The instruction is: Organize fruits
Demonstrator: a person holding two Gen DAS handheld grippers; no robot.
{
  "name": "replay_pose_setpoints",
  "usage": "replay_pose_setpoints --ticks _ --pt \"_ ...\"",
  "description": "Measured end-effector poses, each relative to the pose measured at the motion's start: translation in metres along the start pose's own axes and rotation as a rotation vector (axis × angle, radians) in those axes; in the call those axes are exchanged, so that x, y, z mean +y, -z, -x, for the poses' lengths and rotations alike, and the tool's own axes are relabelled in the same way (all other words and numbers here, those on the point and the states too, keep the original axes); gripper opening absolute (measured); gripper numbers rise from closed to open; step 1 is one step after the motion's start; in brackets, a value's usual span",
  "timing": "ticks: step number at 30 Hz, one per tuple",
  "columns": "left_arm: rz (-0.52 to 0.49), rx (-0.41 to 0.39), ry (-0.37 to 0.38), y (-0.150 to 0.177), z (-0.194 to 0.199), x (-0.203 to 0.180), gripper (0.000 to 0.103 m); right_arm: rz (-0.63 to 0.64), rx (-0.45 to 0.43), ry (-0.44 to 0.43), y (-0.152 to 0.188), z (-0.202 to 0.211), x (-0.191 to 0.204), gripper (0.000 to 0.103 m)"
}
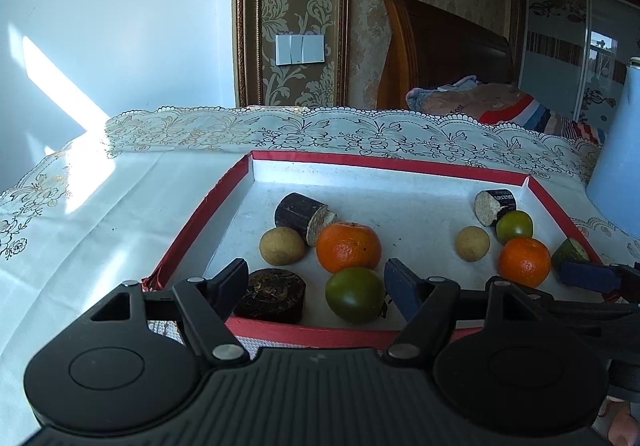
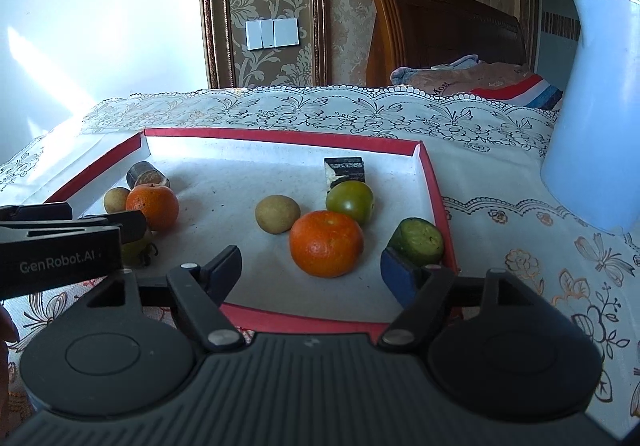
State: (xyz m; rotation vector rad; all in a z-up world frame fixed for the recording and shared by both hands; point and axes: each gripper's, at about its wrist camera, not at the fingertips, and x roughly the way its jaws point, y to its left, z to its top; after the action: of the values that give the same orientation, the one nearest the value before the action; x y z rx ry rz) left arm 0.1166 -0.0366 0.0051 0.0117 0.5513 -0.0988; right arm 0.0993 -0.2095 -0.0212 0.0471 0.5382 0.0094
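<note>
Strong daylight enters from the left, throwing a slanted bright patch on the pale wall [image 1: 60,69] and whitening the left end of the counter [image 1: 92,181] almost to glare; the tray [image 2: 280,133] glows along its far inner wall; the fruit casts short, soft shadows; colours lean cool and bluish; fisheye curvature bends the edges, with dark corners; focus is fairly sharp throughout.

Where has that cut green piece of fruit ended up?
The cut green piece lies inside the red tray, against its right wall, just right of an orange and beside the right gripper's blue finger.
</note>
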Motion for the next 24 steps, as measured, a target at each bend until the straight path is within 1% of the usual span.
replay_pose_setpoints --ticks 4,6,11,15,19,20,24 --pt "0.027 0.009 0.004 0.003 0.005 0.006 0.075 -0.026 -0.005 -0.010 0.002 0.009 -0.005 0.075" --pt "0.033 -0.005 0.009 0.005 0.012 0.008 0.075 -0.025 -0.019 0.000 0.004 0.014 -0.005 0.080" --pt "0.034 -0.033 0.020 0.012 0.032 0.010 0.075 -0.011 -0.048 -0.002 0.007 0.029 -0.003 0.080" --pt "0.032 -0.018 0.048 0.016 0.039 0.011 0.075 0.007 -0.047 -0.008 0.011 0.037 0.001 0.081" --pt "0.042 -0.018 0.048 0.020 0.046 0.014 0.075 0.028 -0.063 -0.003 0.016 0.047 0.004 0.084" --pt "0.045 -0.012 0.044 0.022 0.048 0.015 0.075 0.024 -0.061 -0.009 0.017 0.049 0.004 0.085" --pt "0.054 0.016 0.034 0.028 0.051 0.020 0.075 0.000 -0.041 -0.035 0.021 0.055 0.001 0.086"
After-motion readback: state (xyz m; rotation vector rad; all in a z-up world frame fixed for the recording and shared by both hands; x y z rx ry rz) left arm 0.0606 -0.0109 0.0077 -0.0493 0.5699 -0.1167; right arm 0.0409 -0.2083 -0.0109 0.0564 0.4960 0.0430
